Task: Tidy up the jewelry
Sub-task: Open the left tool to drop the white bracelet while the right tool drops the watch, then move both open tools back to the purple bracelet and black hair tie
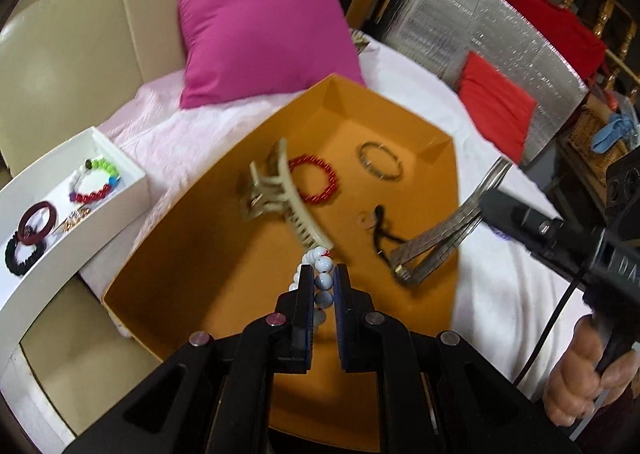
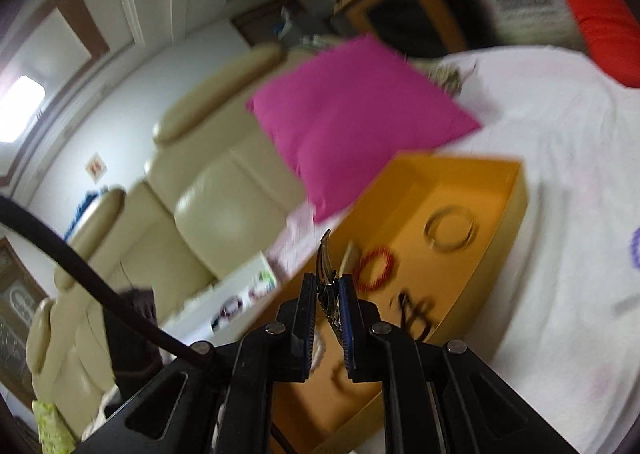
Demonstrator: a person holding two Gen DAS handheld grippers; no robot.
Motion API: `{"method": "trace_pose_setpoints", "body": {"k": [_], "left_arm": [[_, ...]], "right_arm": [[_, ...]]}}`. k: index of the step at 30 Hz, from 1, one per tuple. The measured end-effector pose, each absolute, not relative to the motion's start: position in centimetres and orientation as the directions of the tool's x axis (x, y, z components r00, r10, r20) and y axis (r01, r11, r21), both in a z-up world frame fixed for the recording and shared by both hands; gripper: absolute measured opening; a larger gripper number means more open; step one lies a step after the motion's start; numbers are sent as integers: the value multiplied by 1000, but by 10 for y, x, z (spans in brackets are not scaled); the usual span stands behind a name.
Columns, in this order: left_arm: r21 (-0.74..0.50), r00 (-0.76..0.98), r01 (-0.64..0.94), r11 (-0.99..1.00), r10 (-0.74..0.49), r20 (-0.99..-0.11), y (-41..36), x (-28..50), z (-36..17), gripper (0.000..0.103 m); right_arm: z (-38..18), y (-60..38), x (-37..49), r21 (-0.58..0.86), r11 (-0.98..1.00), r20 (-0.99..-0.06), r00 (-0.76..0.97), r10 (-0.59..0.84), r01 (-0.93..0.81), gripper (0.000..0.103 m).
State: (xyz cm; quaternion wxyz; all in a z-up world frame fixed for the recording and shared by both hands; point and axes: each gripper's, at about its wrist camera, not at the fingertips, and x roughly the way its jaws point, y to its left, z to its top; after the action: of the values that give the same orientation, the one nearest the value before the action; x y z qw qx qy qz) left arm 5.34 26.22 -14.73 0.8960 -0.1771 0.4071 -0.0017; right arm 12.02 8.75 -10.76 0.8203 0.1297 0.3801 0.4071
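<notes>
The left tongs (image 1: 324, 286) are gripping a white bead bracelet (image 1: 322, 274) over the orange box (image 1: 168, 266) on the bed (image 1: 500, 294) (a hair claw (image 1: 280, 198) lying inside), while the right tongs (image 2: 326, 294) are pinching a metal watch band (image 2: 326, 286) above the box's near edge.

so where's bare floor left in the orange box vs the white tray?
Orange box: bare floor on the near-left, between its left wall and the hair clip. Its far-right side is crowded: red bracelet, bangle, black cord. White tray is nearly full.
</notes>
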Motion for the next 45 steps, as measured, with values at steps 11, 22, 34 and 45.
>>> {"method": "trace_pose_setpoints", "body": {"k": [11, 22, 34, 45], "left_arm": [[-234, 641, -225, 946, -37, -766, 267, 54, -153, 33], [-150, 698, -199, 968, 33, -715, 226, 57, -105, 60], [-11, 733, 62, 998, -53, -679, 87, 85, -59, 72], [22, 661, 182, 983, -106, -743, -5, 163, -111, 72]], "right_arm": [[-157, 96, 135, 491, 692, -698, 235, 676, -529, 16], [-115, 2, 155, 564, 710, -591, 394, 704, -422, 16], [-85, -191, 172, 695, 704, -504, 597, 624, -147, 29], [-138, -301, 167, 801, 596, -525, 559, 642, 67, 41]]}}
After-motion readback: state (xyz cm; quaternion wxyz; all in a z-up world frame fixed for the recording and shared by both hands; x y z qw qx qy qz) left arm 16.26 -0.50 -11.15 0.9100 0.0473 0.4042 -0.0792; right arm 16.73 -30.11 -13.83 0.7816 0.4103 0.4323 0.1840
